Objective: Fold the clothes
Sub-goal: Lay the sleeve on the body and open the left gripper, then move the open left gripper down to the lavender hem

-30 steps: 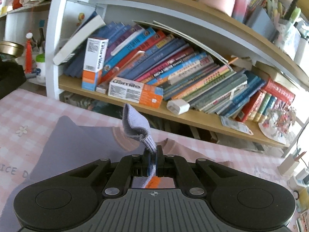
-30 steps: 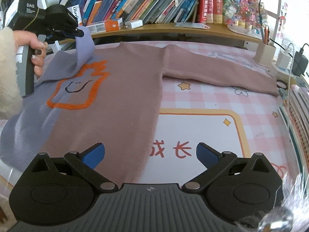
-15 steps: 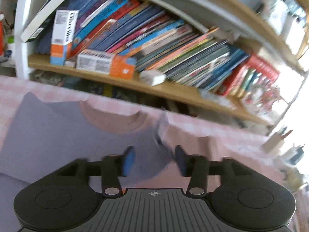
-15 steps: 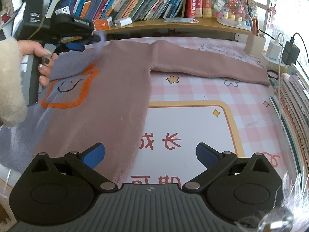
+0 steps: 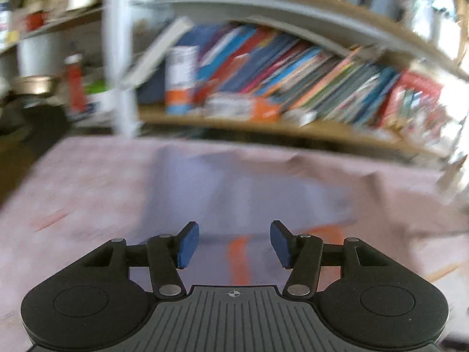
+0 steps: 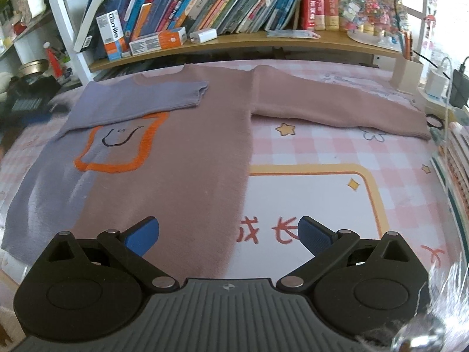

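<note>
A sweater (image 6: 187, 152), half lavender and half mauve with an orange outlined face on the chest, lies flat on the pink checked table. Its lavender sleeve (image 6: 152, 99) is folded across the chest, cuff near the middle. The mauve sleeve (image 6: 337, 108) stretches out to the right. My right gripper (image 6: 228, 236) is open and empty above the sweater's lower hem. My left gripper (image 5: 231, 243) is open and empty above the lavender part of the sweater (image 5: 234, 187); that view is blurred.
A wooden bookshelf (image 6: 234, 41) full of books and boxes runs along the far table edge. A pen holder (image 6: 406, 73) and chargers (image 6: 457, 85) stand at the far right. A stack of books (image 6: 457, 158) lines the right edge. A dark object (image 6: 26, 99) sits far left.
My left gripper opened and let go of the lavender sleeve cuff, which now lies folded across the chest. The left gripper then pulled away left, out of the right wrist view.
</note>
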`<state>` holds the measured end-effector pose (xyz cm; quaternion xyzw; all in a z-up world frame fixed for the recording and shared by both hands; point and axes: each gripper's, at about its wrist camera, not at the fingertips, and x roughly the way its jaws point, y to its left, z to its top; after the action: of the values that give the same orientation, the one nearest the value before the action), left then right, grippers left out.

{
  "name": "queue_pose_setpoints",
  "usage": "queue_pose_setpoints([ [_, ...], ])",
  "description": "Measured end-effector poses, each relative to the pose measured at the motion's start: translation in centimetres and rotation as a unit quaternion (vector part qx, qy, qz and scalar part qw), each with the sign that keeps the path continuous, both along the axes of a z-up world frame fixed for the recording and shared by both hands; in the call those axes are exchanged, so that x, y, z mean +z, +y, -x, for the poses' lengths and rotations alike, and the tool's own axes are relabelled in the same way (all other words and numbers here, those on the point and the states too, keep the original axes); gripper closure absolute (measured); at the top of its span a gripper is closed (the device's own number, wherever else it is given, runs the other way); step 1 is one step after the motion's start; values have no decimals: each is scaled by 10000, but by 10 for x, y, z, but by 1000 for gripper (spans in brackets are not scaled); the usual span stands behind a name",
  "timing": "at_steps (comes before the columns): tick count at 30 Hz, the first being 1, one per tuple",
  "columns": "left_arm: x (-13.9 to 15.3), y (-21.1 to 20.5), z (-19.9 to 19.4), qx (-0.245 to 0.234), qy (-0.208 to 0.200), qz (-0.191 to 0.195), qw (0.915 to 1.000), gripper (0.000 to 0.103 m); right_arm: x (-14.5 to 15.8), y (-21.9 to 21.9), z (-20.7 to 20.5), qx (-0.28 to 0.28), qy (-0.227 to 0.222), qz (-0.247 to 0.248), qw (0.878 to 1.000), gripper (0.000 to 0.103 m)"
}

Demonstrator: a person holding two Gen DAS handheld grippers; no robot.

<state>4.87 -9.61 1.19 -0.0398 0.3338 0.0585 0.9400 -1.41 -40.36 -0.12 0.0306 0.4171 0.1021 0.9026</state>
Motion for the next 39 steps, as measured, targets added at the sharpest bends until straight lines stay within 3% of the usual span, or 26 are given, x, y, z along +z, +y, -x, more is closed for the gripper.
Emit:
queue_pose_setpoints([
  [6,-11,50,49,1046,237,-28,9942,51,-4,7,-8,30,92,19,10000,1],
  [10,-12,67,62,1339,275,27,9906,51,-6,11,-11,90,153,-2,9998,4],
  [29,-32,83,72,1524,797,210,9849,49,-8,12,-10,82,231,-30,9997,8],
  [31,-33,85,73,1543,816,226,9844,46,-9,12,-11,72,263,-11,9996,8],
  [33,-35,86,73,1544,830,232,9842,34,-10,11,-10,67,272,25,9996,8],
  [39,-41,88,68,1464,854,389,9848,30,-9,8,-7,-66,274,94,9996,13],
])
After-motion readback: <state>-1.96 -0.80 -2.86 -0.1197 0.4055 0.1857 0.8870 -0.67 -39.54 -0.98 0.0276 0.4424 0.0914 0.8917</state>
